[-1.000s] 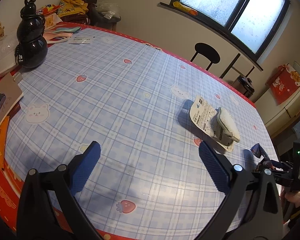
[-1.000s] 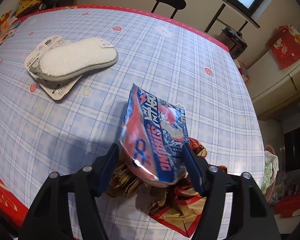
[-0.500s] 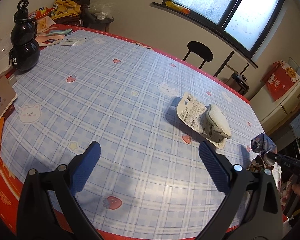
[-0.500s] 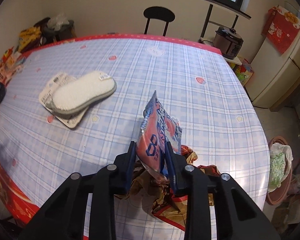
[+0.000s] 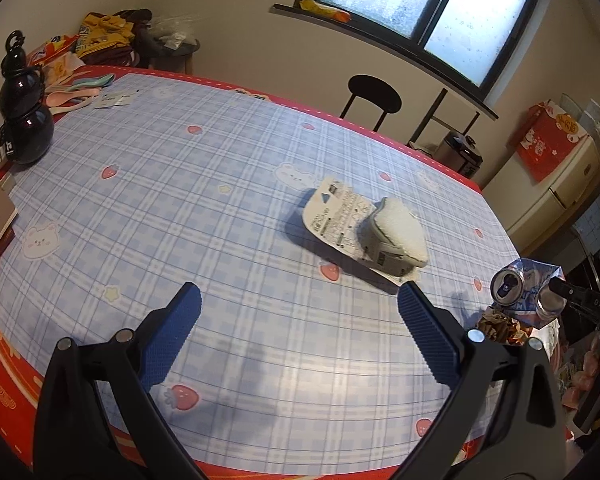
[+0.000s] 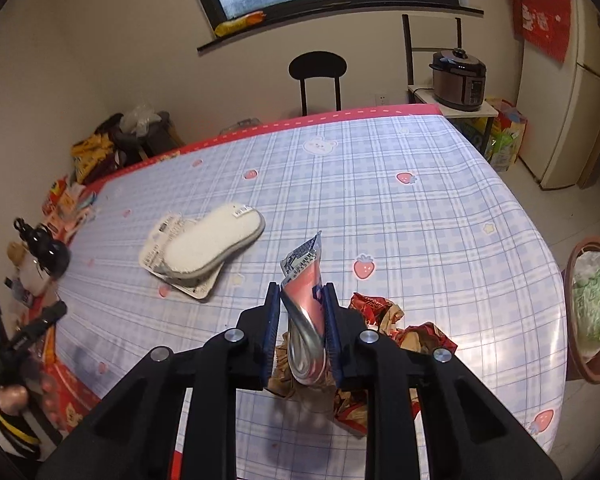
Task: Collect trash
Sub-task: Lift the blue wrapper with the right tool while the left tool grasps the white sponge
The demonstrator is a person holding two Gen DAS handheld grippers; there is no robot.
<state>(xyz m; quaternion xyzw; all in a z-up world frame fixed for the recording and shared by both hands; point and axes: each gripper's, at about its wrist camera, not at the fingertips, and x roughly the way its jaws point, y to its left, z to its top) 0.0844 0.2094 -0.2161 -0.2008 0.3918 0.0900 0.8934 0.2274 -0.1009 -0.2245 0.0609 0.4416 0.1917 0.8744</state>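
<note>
Right wrist view: my right claw is clenched on a crushed pink-and-blue aluminium drink can, held low centre of frame, long axis running up and away from the claw, lifted clear of the desk with its blue plaid strawberry-print cloth. Directly under and just behind the can sits a crumpled red-and-brown paper wrapper pile, more trash, still on the desk. The round brownish waste bin with a pale plastic liner is at right edge of frame, on the floor beyond the desk's edge, so I judge the can goes rightward; the right claw is clearly the nearer one. Nothing seems to block that path.

Left wrist view: my left claw is spread wide and holds nothing, low centre, hovering above the desk. A white fluffy slipper on a printed card lies ahead of it, mid-right. A black gourd-shaped bottle stands at upper left, well apart. The can shows at right edge here.
</note>
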